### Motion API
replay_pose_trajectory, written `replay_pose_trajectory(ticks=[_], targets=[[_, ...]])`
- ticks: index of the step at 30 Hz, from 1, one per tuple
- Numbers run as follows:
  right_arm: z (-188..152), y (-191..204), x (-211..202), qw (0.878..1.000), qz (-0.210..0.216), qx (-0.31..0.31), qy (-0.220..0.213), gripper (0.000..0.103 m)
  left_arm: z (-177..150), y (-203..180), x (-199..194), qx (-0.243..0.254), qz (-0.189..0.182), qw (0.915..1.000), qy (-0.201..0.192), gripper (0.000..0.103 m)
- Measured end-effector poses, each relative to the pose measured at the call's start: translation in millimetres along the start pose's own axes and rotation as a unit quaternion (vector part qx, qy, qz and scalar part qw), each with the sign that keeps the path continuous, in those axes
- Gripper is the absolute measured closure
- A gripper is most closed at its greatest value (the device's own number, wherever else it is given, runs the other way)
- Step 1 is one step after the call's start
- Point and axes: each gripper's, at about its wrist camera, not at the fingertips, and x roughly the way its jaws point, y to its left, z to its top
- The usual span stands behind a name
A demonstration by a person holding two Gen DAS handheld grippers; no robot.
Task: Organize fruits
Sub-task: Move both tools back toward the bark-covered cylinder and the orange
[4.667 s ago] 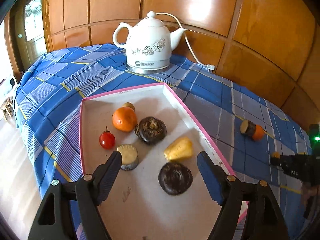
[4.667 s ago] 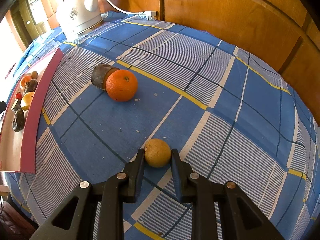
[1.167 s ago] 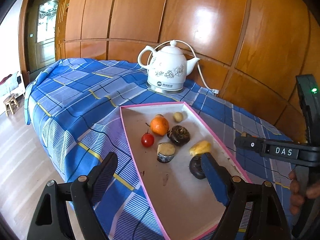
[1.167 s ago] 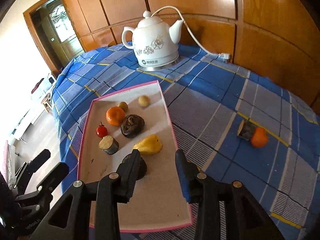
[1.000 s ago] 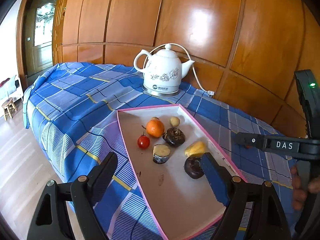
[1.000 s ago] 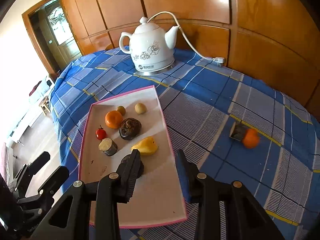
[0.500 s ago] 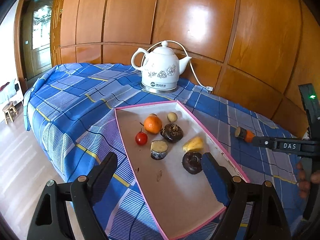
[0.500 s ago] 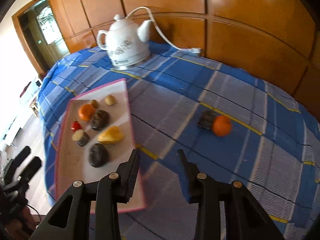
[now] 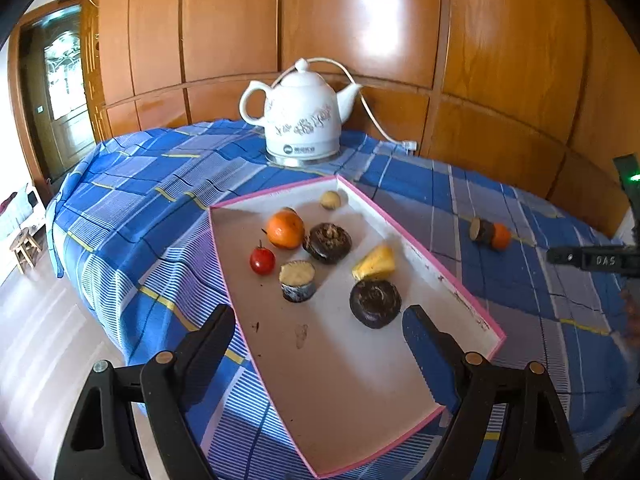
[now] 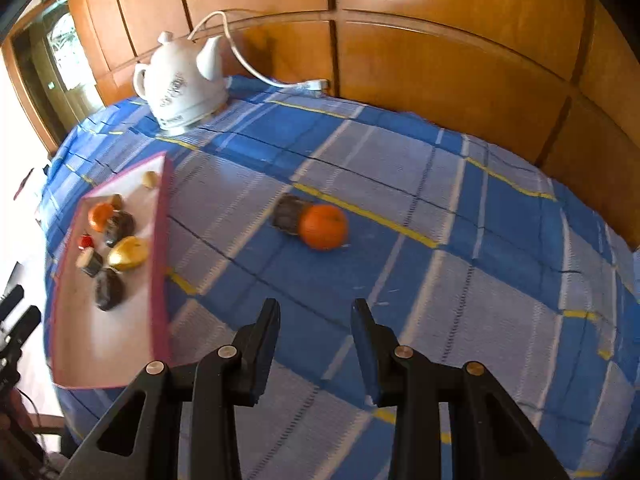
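My left gripper (image 9: 318,330) hangs over the near end of the pink-rimmed tray (image 9: 420,240), jaws spread wide with nothing between them. My right gripper (image 10: 316,320) is over the blue checked tablecloth (image 10: 460,240), jaws apart and holding nothing.

On the tray I count seven pieces. A small pale round fruit (image 9: 330,200) sits at the far end, near the corner. In front of it is an orange (image 9: 285,229), touching a dark, wrinkled round fruit (image 9: 327,237) on its right. A small red tomato (image 9: 262,261) lies just left of the orange. A short cut piece with a pale top (image 9: 297,281) stands in the middle, and a yellow wedge (image 9: 374,263) lies to its right, touching a second dark round fruit (image 9: 375,303) closest to my left gripper. Something small peeks out behind the orange, but I cannot tell what it is.

Two pieces are out on the cloth, well apart from the tray: a second orange (image 10: 323,226) and a dark stubby chunk (image 10: 289,209) pressed against its left side. They lie ahead of my right gripper.

A white kettle (image 9: 301,120) stands beyond the tray by the wooden wall panels (image 9: 360,20), its cord (image 10: 256,72) trailing along the back of the table.
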Motion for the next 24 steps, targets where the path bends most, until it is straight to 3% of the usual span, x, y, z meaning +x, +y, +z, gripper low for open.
replay_pose_trajectory(ticks=[6,10,15,20,24], targets=[[1.6,-51.0,10.7,0.999,-0.03,0.031,0.0,0.066,12.5,-22.3,13.9,0.023,-0.019,0.9995,0.012,0.018],[-2.7,-97.6,20.9,0.99,-0.037,0.135,0.018,0.066,28.6,-47.9,23.0,0.049,-0.045,0.9977,0.015,0.018],[-8.8,-135.3,17.0,0.968,0.008,0.25,0.019,0.066,44.1,-87.2,45.0,0.072,-0.087,0.9929,0.036,0.019],[-7.0,-128.6,13.5,0.968,0.029,0.25,0.02,0.066,57.6,-129.6,78.7,0.081,-0.14,0.9838,0.077,0.036],[-3.5,-113.5,15.8,0.972,0.047,0.227,0.029,0.066,61.5,-148.5,103.6,0.083,-0.15,0.9791,0.11,0.051]])
